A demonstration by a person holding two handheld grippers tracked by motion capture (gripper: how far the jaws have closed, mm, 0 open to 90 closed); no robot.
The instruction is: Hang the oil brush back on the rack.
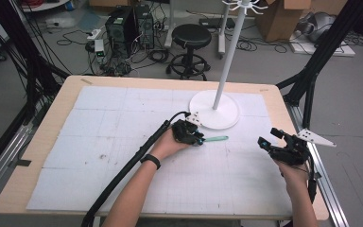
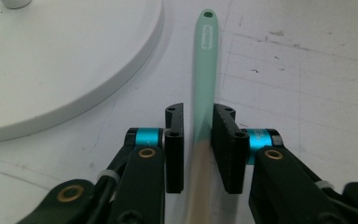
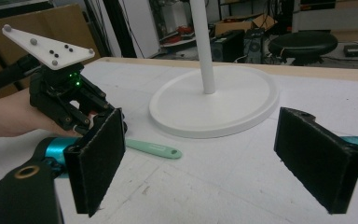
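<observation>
Left gripper [image 2: 198, 149] straddles the mint-green utensil handle [image 2: 204, 70]; its fingers [image 2: 175, 144] sit close on either side, but whether the pads actually pinch it cannot be told. The handle lies flat on the surface [image 1: 123, 142], just beside the white stand base [image 1: 215, 109], tip pointing away, so a low side approach suits a pickup. Right gripper [image 1: 272, 144] hovers well apart toward the right edge, fingers [image 3: 98, 154] spread wide and empty, probably waiting to receive. Count: one utensil, one stand with pole [image 1: 229, 52], two grippers.
</observation>
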